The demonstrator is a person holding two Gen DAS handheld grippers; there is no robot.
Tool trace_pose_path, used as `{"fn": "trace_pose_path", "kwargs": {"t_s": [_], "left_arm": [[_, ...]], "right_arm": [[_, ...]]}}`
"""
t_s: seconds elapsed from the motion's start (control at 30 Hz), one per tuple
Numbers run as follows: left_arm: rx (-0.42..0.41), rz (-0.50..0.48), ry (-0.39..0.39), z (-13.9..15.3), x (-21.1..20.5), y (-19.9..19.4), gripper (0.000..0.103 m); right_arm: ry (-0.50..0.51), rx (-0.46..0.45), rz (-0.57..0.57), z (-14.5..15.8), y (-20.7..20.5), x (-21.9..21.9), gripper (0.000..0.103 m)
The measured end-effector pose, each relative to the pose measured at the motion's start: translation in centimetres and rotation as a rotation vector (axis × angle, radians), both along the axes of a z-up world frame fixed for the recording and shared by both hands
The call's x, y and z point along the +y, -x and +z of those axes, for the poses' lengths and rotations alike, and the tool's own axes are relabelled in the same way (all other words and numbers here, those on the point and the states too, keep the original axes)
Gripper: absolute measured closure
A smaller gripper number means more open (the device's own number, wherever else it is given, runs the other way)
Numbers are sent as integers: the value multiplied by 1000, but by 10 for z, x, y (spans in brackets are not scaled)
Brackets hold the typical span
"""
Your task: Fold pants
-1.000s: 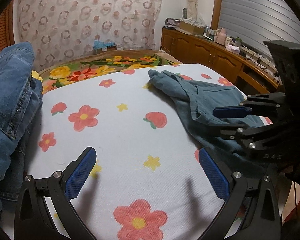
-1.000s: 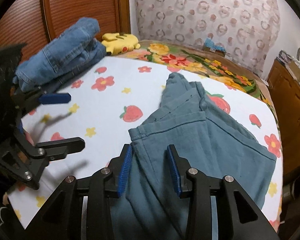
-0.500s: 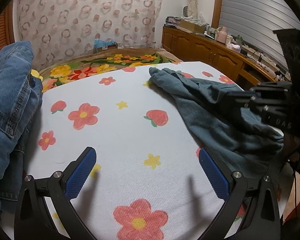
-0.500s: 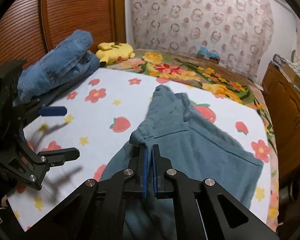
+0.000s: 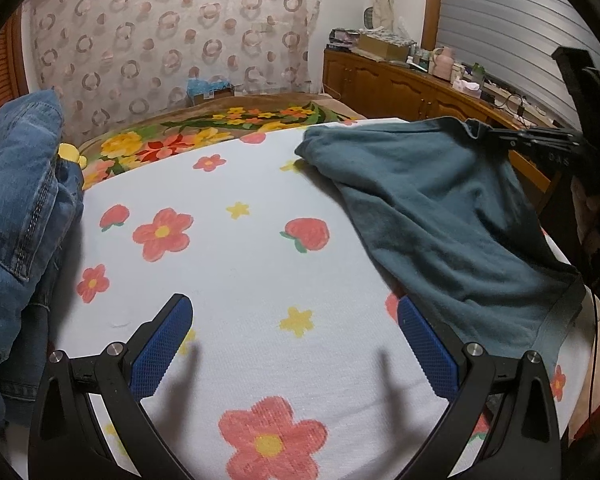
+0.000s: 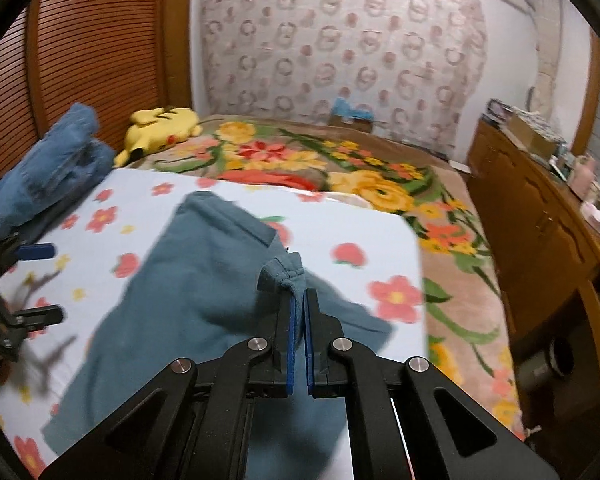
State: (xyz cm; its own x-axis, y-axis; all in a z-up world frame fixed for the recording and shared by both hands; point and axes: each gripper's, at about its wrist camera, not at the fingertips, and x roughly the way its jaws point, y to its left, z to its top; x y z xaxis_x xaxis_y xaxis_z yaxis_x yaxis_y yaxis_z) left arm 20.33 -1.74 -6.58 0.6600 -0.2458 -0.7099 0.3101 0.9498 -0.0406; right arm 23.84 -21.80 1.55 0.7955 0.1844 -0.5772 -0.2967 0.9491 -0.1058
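Teal pants [image 6: 188, 280] lay on the flowered white sheet [image 5: 240, 280], waistband edge lifted, pinched in the closed right gripper [image 6: 299, 312], left gripper [image 5: 294, 344] spread wide, holding nothing, above the sheet.

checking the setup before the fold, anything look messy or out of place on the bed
The teal pants lie rumpled and skewed, one corner lifted in the shut right gripper. A heap of unfolded denim jeans crowds the sheet's left edge. The left gripper is open, holding nothing.
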Motion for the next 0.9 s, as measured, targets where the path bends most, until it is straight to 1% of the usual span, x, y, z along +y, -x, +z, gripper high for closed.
{"fn": "trace_pose_path", "kwargs": {"t_s": [0.2, 0.33, 0.37, 0.43, 0.63, 0.73, 0.9], "left_arm": [[-1, -1, -14, 2, -5, 1, 0], [-1, -3, -15, 2, -6, 1, 0], [-1, -5, -17, 3, -6, 2, 0], [-2, -11, -19, 4, -8, 2, 0], [-4, -30, -19, 6, -19, 3, 0], [-3, -40, -15, 7, -23, 4, 0], [-8, -63, -12, 10, -31, 12, 0]], "right_arm": [[11, 23, -57, -6, -19, -2, 99], [7, 37, -85, -8, -24, 2, 99], [3, 40, -92, -5, -24, 1, 98], [-16, 44, -95, -2, -24, -2, 89], [-48, 48, -78, 4, -12, -4, 84], [-71, 47, -62, 5, 2, -5, 83], [-105, 38, -42, 3, 28, -19, 83]]}}
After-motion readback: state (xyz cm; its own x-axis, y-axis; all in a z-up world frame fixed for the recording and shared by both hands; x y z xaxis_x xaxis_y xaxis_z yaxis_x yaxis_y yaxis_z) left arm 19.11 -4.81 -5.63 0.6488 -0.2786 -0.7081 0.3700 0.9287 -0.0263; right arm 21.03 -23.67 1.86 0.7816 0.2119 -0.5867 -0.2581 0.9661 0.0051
